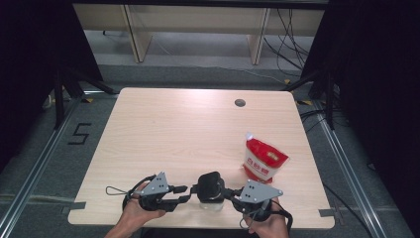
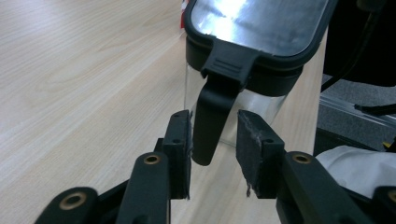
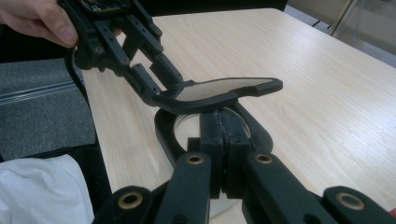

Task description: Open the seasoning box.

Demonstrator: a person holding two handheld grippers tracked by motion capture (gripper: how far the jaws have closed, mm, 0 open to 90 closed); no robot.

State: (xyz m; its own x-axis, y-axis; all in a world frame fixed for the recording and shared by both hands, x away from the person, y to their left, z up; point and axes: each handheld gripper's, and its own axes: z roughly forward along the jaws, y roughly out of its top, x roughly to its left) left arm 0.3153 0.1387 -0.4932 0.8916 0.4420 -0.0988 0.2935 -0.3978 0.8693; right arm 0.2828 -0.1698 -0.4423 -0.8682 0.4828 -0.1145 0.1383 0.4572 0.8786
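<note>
A clear container point(image 1: 209, 191) with a black lid point(image 2: 257, 23) stands near the table's front edge, between my two grippers. The lid's black latch point(image 2: 210, 126) hangs down between the jaws of my left gripper point(image 2: 214, 149). Those jaws are open, with a gap beside the latch. My right gripper point(image 3: 223, 135) comes from the other side with its pads pressed together on the container's black rim point(image 3: 166, 133). In the right gripper view the lid point(image 3: 219, 88) sits tilted above that rim, and the left gripper point(image 3: 159, 74) reaches its far edge.
A red and white pouch point(image 1: 263, 161) stands to the right, just behind the right gripper point(image 1: 229, 194). A round cable hole point(image 1: 239, 103) is at the far edge of the wooden table point(image 1: 173, 129). Both hands sit at the table's front edge.
</note>
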